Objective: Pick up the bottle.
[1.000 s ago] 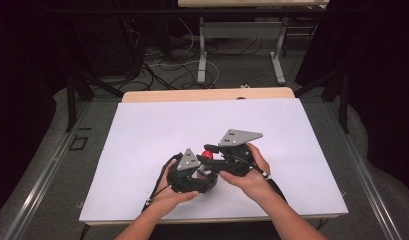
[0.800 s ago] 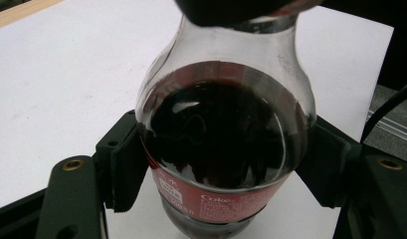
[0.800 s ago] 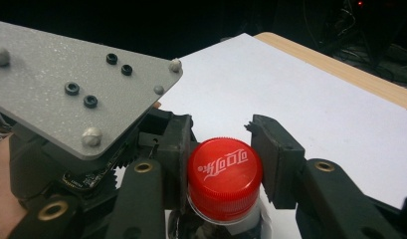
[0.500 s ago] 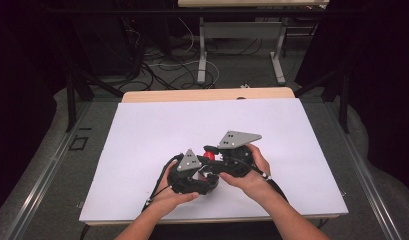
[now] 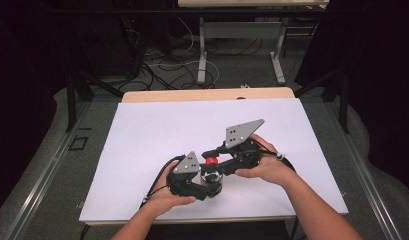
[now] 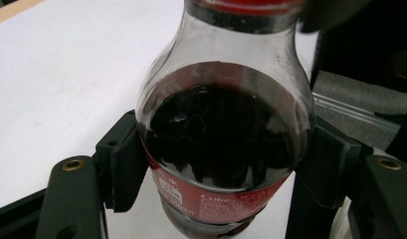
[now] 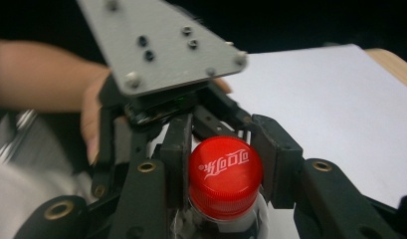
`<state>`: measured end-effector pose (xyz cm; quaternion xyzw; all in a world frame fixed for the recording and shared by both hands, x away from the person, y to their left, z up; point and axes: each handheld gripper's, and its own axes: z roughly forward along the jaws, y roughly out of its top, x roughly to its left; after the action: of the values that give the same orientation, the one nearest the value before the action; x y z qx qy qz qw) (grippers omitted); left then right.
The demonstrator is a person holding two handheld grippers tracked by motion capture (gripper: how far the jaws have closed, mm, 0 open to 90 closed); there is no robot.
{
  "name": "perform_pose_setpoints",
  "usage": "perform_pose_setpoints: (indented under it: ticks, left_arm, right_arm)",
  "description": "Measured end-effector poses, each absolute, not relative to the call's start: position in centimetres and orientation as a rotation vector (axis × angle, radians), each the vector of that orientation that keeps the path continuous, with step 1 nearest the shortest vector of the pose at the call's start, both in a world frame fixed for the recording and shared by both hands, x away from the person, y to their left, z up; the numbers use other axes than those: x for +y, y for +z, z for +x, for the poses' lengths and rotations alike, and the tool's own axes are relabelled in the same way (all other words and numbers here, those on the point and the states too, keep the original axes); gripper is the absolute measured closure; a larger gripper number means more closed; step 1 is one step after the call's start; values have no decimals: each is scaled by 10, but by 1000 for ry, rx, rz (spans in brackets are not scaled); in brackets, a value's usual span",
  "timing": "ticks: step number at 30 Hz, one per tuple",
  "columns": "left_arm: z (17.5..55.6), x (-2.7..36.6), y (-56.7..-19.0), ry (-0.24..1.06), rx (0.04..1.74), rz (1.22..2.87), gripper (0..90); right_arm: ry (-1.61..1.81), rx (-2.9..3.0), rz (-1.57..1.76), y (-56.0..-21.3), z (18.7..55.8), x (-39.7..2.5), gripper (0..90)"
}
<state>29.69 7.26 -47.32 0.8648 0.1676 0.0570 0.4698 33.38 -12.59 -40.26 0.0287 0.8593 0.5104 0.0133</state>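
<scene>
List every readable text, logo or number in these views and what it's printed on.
"Coke", white on red: label of the cola bottle, left tool view.
White box with small print and a number, lower left of that label: too blurred to read.
White script logo on the red cap, right tool view: stylised, cannot be read as letters.
Grey plate: screws, no text.

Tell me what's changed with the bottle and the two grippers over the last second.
Hardly anything has moved. The right gripper stays closed on the red cap, and the left gripper still clamps the cola bottle around its body. Both hands remain close together near the front of the white table. No visible turn of the cap.
</scene>
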Motion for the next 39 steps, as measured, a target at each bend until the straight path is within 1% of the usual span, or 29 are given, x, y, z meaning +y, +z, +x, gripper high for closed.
perform_pose_setpoints:
  ticks: [3,6,10,13,15,17,19,21,22,23,27,32,36,39]
  left_arm:
    - [294,70,-472,135,382,2123,300]
    - [293,69,-473,117,375,2125,300]
    - [296,70,-475,140,397,2124,299]
    - [297,72,-475,144,425,2118,299]
    - [299,74,-474,162,435,2118,299]
    - [300,75,-475,164,446,2116,299]
    - [301,76,-475,163,466,2113,299]
    - [303,77,-475,178,486,2110,299]
    - [303,78,-475,173,500,2105,299]
    - [304,79,-475,182,507,2103,298]
    - [307,82,-474,192,548,2098,299]
    - [308,84,-475,216,567,2097,299]
    - [308,81,-476,242,581,2092,299]
    - [308,81,-477,233,594,2099,299]
  right_arm:
    - [1603,2733,-127,-400,341,-128,616]
    - [1596,2812,-261,-398,350,-128,616]
    - [1534,2870,-284,-396,354,-124,614]
    - [1528,2837,-212,-396,354,-121,601]
    - [1532,2826,-164,-396,351,-121,538]
    - [1543,2799,-83,-393,349,-121,529]
    - [1545,2742,-27,-391,347,-121,487]
    - [1534,2694,37,-388,345,-123,470]
    - [1529,2677,76,-387,343,-124,442]
    - [1518,2659,140,-386,341,-126,432]
    - [1467,2571,291,-384,331,-129,431]
    - [1424,2477,382,-385,315,-129,432]
    - [1433,2421,509,-390,306,-125,431]
    - [1397,2363,573,-396,302,-120,432]
